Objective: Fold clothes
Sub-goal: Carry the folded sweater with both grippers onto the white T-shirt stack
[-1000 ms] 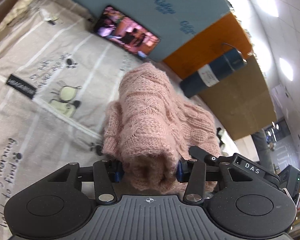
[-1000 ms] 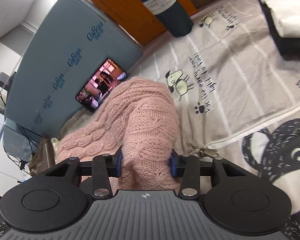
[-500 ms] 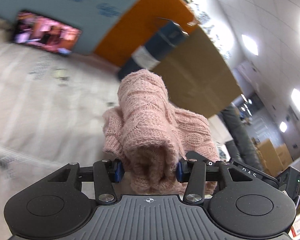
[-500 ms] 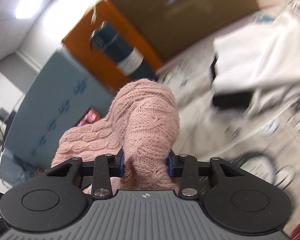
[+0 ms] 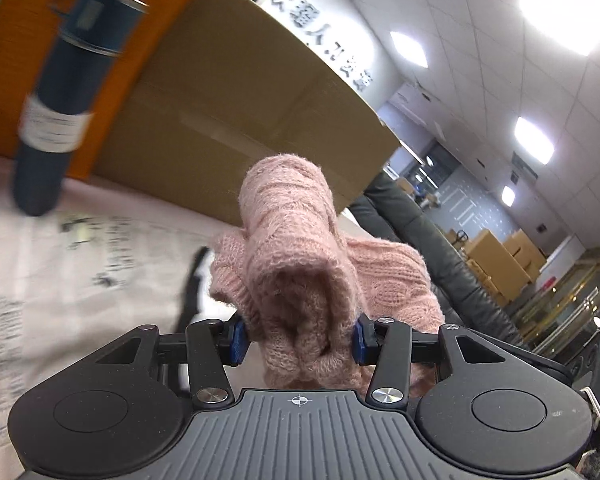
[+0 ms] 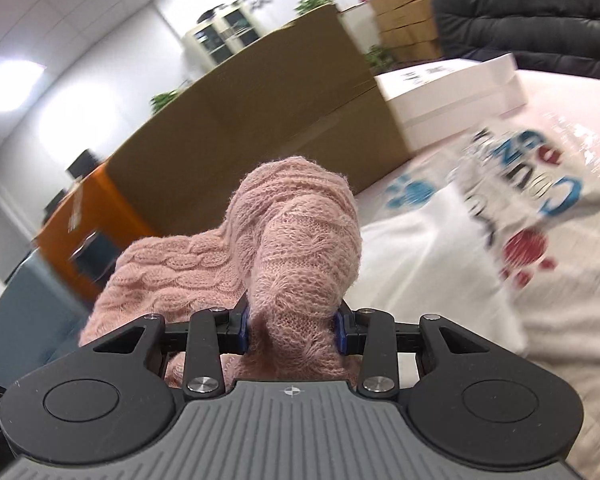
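Left wrist view shows the left gripper [image 5: 298, 340] jaws clamped on the pink sweater [image 5: 296, 280] at lower centre, as are the right gripper [image 6: 292, 330] jaws, both now lifted off the bedsheet [image 5: 40, 280], likely toward the folded pile.

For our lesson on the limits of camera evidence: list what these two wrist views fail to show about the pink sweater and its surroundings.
- Pink sweater: its overall shape and fold are hidden in both views; the left gripper and right gripper show only bunched cloth.
- Sheet print, left view: smeared by motion.
- White garment, right view: lettering blurred, cut by the edge.
- Wall lettering: too blurred to read.
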Demonstrator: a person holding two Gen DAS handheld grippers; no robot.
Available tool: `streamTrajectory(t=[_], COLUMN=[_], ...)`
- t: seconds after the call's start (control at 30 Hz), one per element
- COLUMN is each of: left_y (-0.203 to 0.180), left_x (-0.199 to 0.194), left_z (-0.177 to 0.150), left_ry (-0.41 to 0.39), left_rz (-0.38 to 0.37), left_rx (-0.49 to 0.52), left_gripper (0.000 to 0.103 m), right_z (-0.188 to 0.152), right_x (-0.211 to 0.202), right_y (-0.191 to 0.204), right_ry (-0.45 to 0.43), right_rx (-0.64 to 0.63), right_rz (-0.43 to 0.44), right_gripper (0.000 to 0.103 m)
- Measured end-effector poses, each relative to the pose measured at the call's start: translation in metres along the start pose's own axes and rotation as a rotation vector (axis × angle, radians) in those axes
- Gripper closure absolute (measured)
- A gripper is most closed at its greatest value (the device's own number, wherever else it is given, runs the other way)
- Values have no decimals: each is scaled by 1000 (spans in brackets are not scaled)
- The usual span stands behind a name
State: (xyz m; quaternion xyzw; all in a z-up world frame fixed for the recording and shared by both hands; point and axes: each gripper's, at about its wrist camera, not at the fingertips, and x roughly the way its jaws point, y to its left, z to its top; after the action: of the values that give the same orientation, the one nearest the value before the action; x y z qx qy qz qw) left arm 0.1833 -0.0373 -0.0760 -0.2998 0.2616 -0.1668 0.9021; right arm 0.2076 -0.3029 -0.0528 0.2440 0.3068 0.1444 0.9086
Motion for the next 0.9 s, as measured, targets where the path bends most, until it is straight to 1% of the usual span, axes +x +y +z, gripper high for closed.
streamTrajectory(t=[0.1,0.23,0.3,0.37,0.4,0.43,0.47,0.5,0.53,0.57,0.6,0.63,0.67,0.77,0.8,0.83,0.9], left_y=[-8,-12,-11,-9,-8,-6,-4,-1,2,5,7,8,9,16,18,20,20], left_x=[24,48,56,59,59,57,54,51,49,45,41,38,39,61,65,67,67], left_z=[-2,-9,-14,-18,-19,-19,-19,-17,-14,-12,-11,-12,-13,-12,-14,-17,-20], left_ry=[11,57,81,86,84,78,67,55,41,27,11,-11,-21,34,50,64,67], left_rz=[4,38,76,108,125,145,164,176,175,172,174,190,220,345,375,400,409], left_rx=[37,88,99,103,107,102,84,60,22,-11,-37,-38,-18,71,87,99,96], left_gripper=[57,57,54,45,41,31,27,27,26,21,18,13,13,13,13,12,11], right_z=[6,6,3,1,1,1,2,2,2,2,2,2,2,-5,-7,-8,-11], right_x=[9,24,34,40,41,42,43,43,44,45,48,51,54,70,75,78,84], right_y=[-18,-43,-50,-56,-57,-59,-60,-62,-63,-65,-66,-68,-69,-73,-75,-79,-85], right_ry=[-6,16,38,47,43,39,35,31,27,23,23,23,24,60,73,87,107], right_rx=[19,40,43,42,38,35,32,28,25,22,12,2,-8,-51,-52,-39,-14], right_rz=[-31,-78,-96,-111,-116,-122,-128,-133,-139,-145,-158,-173,-187,-253,-260,-260,-262], right_gripper=[69,69,69,66,59,50,46,36,29,27,23,19,18,14,9,5,2])
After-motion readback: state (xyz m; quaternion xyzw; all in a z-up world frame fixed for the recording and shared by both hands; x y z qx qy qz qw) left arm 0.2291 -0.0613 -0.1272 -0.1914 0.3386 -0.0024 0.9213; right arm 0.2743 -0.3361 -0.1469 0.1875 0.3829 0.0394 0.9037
